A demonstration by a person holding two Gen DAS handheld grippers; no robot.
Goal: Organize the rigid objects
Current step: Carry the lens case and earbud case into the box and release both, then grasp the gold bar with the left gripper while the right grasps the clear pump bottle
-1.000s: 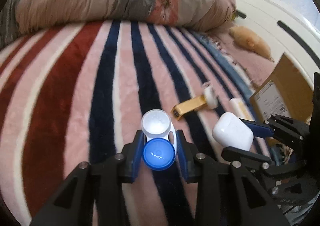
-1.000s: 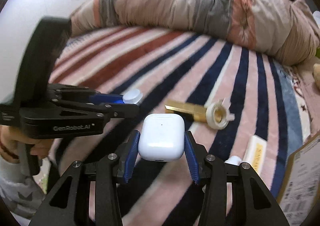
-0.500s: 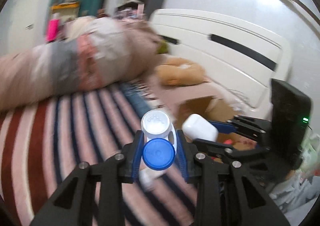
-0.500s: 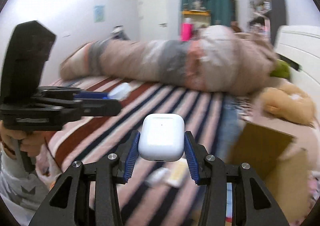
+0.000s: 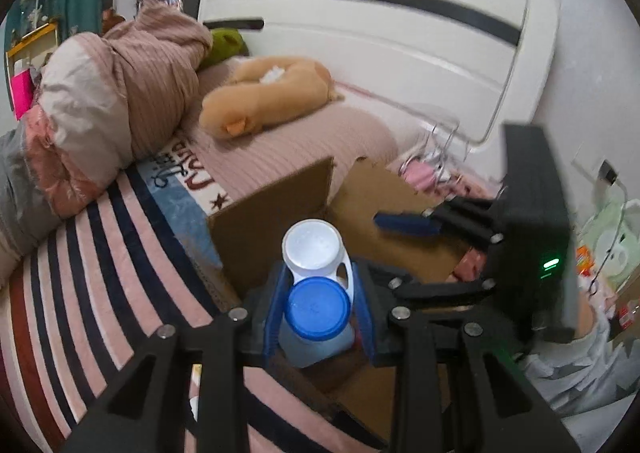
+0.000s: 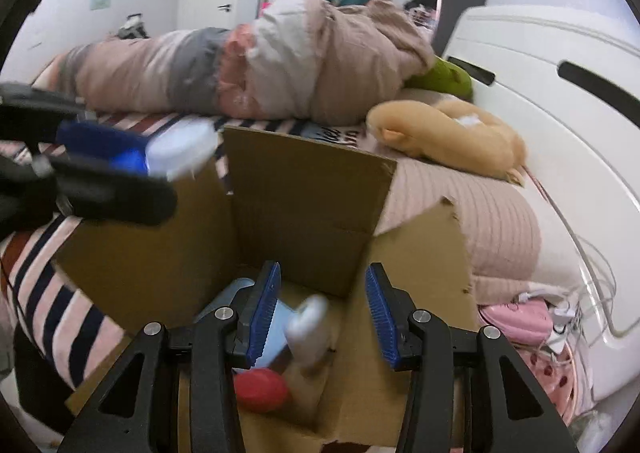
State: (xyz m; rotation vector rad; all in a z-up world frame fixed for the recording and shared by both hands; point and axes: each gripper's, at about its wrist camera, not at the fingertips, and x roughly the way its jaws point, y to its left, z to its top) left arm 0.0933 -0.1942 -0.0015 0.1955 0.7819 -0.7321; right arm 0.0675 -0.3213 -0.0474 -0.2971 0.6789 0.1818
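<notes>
The left gripper (image 5: 318, 307) points forward over the near edge of the open cardboard box (image 5: 272, 221), its blue pads clamped on the sides of a small white bottle with a blue cap (image 5: 316, 293); the bottle lies along the fingers, cap toward the camera and pale base at 12 o'clock. In the right wrist view the same gripper (image 6: 132, 157) enters level from 9 o'clock, the bottle's pale end (image 6: 182, 149) jutting past the box's left wall (image 6: 152, 253). The right gripper (image 6: 322, 317) hangs over the box mouth, tilted down into it, its pads (image 6: 378, 311) spread apart with nothing between them; in the left wrist view it reaches in from 3 o'clock, one blue pad (image 5: 404, 223) over the box interior. Below the open fingers a blurred white earbud case (image 6: 310, 327) sits inside the box, with a red object (image 6: 262, 389) at 7 o'clock of it and a pale blue item (image 6: 276, 329) beside it. The box rests on the bed's striped blanket (image 5: 80, 273), with a tan plush toy (image 5: 268, 95) beyond at 12 o'clock
</notes>
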